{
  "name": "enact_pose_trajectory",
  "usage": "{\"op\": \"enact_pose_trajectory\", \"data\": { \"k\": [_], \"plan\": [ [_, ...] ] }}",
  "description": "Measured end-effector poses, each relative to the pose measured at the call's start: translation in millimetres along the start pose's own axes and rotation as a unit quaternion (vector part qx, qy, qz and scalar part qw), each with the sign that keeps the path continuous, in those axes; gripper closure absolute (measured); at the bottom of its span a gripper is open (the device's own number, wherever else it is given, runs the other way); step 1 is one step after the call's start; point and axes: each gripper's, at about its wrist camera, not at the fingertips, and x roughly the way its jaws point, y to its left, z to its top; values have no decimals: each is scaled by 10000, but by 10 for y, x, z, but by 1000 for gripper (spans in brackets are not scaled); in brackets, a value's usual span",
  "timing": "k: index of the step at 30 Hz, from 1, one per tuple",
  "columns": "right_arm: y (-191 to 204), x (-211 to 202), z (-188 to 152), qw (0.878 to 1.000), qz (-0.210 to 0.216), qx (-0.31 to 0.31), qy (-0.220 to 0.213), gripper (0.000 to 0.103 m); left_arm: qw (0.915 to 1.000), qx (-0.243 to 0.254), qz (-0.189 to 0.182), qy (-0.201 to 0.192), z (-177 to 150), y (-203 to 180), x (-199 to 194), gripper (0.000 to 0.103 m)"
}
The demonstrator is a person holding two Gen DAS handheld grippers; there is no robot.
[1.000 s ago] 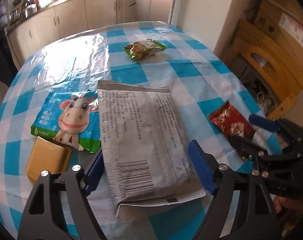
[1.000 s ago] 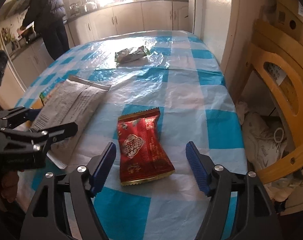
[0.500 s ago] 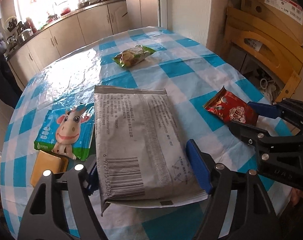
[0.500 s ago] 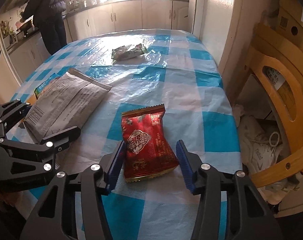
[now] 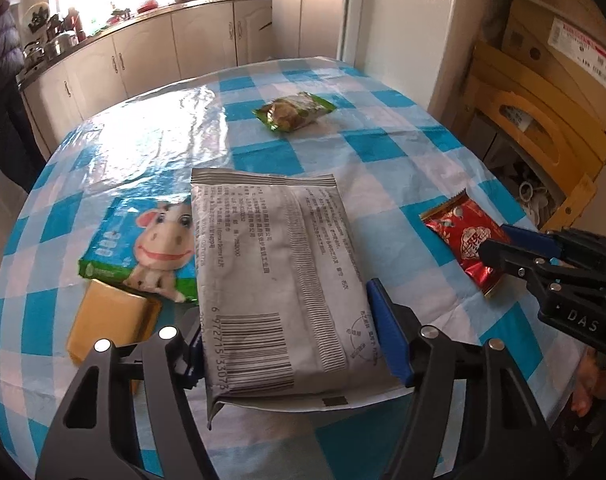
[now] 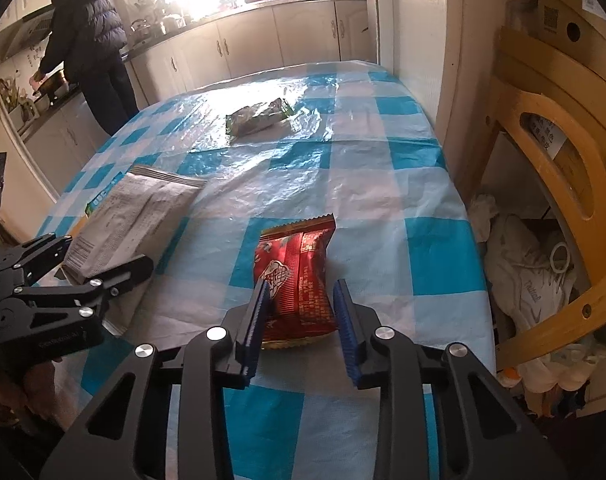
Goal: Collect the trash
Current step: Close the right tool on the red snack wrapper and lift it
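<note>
A large grey printed packet (image 5: 279, 264) lies on the blue-checked tablecloth (image 5: 383, 148). My left gripper (image 5: 291, 344) straddles its near end, jaws closing, blue pads against both side edges. To the right lies a red snack packet (image 6: 299, 264). My right gripper (image 6: 303, 312) has its jaws closing on the near half, the pads pinching the sides. In the left wrist view the right gripper (image 5: 497, 242) shows at the red packet (image 5: 459, 232). The right wrist view shows the left gripper (image 6: 109, 252) at the grey packet (image 6: 135, 208).
A green snack packet (image 5: 295, 112) lies at the far middle of the table. A cow-print packet (image 5: 151, 244) and a tan block (image 5: 107, 316) sit left of the grey packet. A wooden chair (image 6: 543, 160) stands right of the table. A person (image 6: 91, 40) stands at the far counter.
Both grippers have narrowed. The right pads came in from wide apart onto the red packet's sides. The left pads drew in to the grey packet's edges.
</note>
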Motion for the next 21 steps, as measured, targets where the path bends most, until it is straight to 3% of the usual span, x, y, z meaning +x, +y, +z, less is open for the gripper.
{"op": "enact_pose_trajectory", "data": {
  "k": [13, 17, 21],
  "plan": [
    [93, 29, 15, 9999, 50, 40, 89, 65, 9994, -256, -56, -227, -8, 224, -260, 35],
    [151, 106, 39, 9998, 95, -1, 157, 45, 9992, -297, -43, -250, -19, 276, -298, 35],
    [263, 180, 50, 9994, -117, -293, 136, 45, 9991, -329, -55, -280, -31, 314, -333, 35]
  ]
}}
